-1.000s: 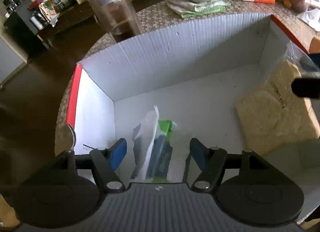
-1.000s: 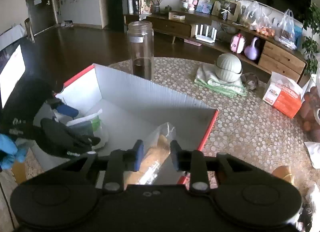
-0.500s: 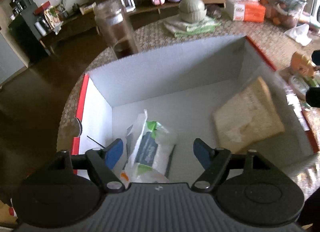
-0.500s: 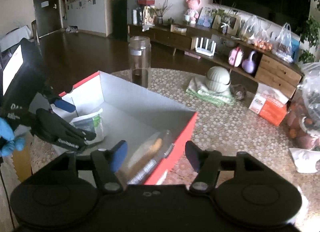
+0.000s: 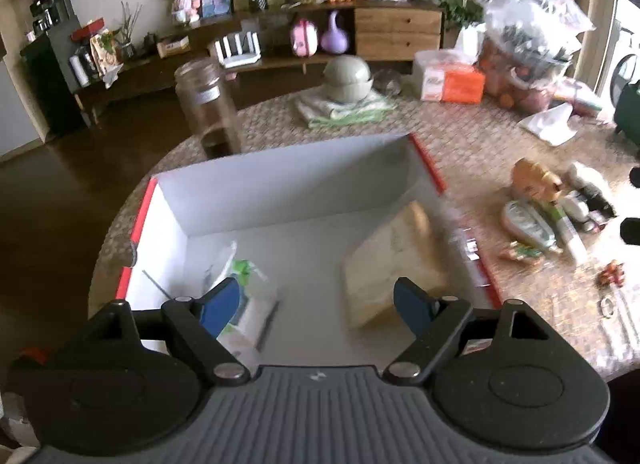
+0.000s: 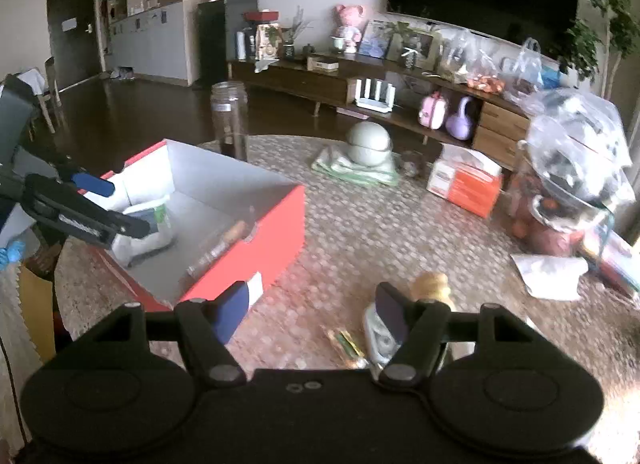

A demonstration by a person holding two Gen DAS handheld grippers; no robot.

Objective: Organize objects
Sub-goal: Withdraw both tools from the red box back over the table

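Observation:
A red box with a white inside stands on the round table. In it lie a white-and-green pouch at the left and a clear bag of tan grain leaning on the right wall. My left gripper is open and empty above the box's near side. My right gripper is open and empty over the table right of the box. Small loose items lie there: a doll head, a pale packet and a snack wrapper.
A tall glass jar stands behind the box. A lidded green bowl on a cloth, an orange tissue pack and a big plastic bag of goods fill the far table.
My right gripper opened, left the grain bag in the box and pulled back to the right over the table. My left gripper rose and drew back from the pouch.

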